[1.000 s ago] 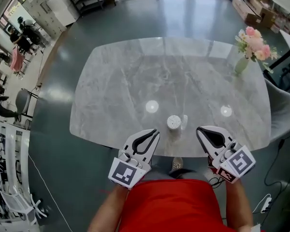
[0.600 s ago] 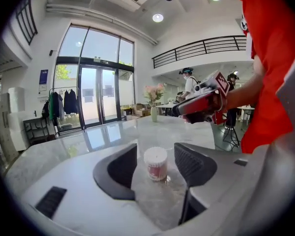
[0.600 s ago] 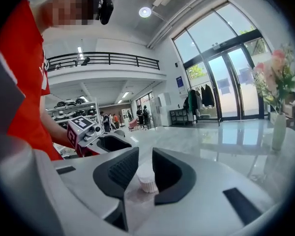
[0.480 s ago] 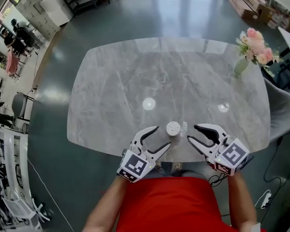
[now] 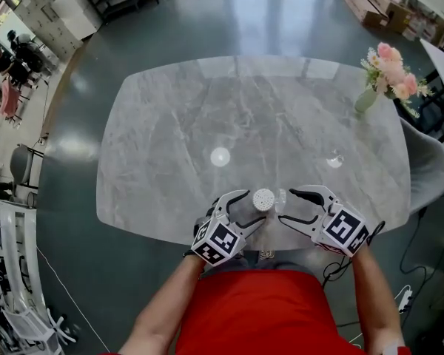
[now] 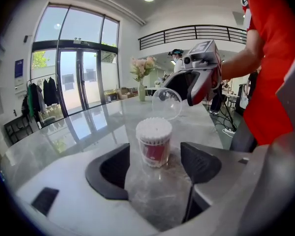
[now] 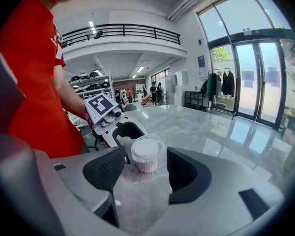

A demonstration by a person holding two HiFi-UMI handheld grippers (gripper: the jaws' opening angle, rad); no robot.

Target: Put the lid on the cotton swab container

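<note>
The cotton swab container (image 5: 263,199) is a small clear tub with a red label, packed with white swabs, upright near the table's front edge. Its clear lid (image 5: 281,197) stands on edge just right of it, and in the left gripper view the lid (image 6: 166,103) shows behind the container (image 6: 154,141). My left gripper (image 5: 253,208) sits just left of the tub with its jaws opening; nothing is pressed between them (image 6: 155,173). My right gripper (image 5: 286,206) faces it from the right beside the lid, jaws also opening, empty (image 7: 146,173). The tub (image 7: 144,155) lies just past its fingertips.
The grey marble table (image 5: 207,124) has rounded corners, and its front edge runs right under both grippers. A vase of pink flowers (image 5: 385,72) stands at the far right corner. A grey chair (image 5: 431,170) sits off the table's right side.
Both grippers have moved forward and inward over the table edge to flank the container. Their jaws, shut a second ago, have spread wide.
</note>
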